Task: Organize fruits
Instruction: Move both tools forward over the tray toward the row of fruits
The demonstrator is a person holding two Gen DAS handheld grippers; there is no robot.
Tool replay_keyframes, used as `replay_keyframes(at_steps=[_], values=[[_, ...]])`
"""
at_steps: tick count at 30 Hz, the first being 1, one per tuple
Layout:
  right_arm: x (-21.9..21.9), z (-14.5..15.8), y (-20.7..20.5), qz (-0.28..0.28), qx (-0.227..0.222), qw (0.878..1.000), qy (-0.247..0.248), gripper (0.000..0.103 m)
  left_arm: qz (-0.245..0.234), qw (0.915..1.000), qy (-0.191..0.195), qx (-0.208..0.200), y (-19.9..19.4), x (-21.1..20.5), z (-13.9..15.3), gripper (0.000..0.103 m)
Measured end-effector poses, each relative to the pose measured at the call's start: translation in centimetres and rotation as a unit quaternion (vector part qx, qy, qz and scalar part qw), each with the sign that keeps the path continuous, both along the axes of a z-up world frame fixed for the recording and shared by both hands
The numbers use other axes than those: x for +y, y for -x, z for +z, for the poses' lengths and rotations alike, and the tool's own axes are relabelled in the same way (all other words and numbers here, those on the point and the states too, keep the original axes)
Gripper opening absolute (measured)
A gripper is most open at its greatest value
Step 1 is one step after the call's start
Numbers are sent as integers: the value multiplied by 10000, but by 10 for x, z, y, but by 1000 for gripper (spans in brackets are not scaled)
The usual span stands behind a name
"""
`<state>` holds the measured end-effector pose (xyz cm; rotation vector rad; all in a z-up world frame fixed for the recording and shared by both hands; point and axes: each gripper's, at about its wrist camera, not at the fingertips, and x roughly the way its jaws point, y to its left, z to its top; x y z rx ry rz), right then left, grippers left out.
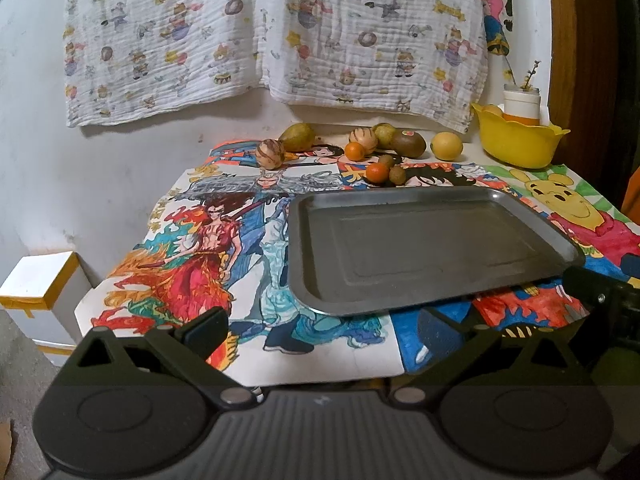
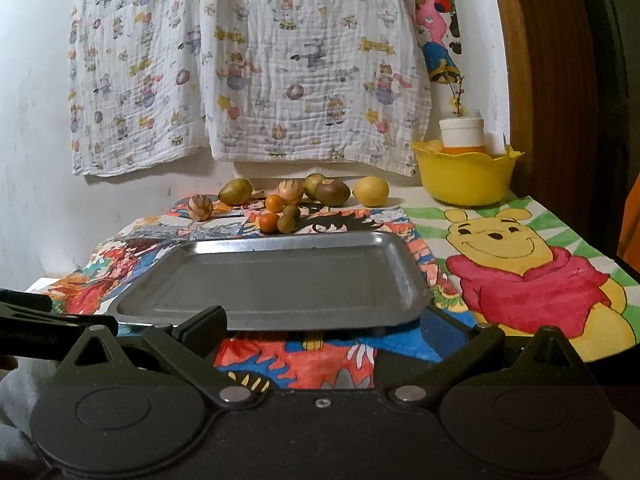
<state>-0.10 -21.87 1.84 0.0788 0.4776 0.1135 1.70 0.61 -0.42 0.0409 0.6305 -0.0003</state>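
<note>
at the back of the table the fruits (image 2: 280, 204) sit in a bunch behind the bare tray (image 2: 276, 284). our left gripper (image 1: 320, 330) and right gripper (image 2: 324, 326) are both wide open, holding nothing — we should reach over the tray, pinch one round fruit softly, so it won't roll.

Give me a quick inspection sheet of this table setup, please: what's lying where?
Surface: table under a colourful cartoon cloth.
Job's things: empty metal tray in front; loose fruit behind it, including a lemon, a kiwi and small oranges.
Clutter: yellow bowl at back right, holding a white jar.
Grippers: left claw and right claw, both open, empty, short of the tray.
Cables: nothing seen.
Surroundings: printed cloth on the wall; white box on the floor.
</note>
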Motion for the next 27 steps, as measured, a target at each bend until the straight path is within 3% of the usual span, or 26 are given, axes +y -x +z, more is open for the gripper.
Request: replay_keyframes(at_steps=[13,27], values=[[10,7,-61,270,136,9992,252,103,-25,9999,113,68,-50,26,15,103],[42,23,-159,922,308,9931,657,103,-74,9997,70,231,-162,58,29,103]])
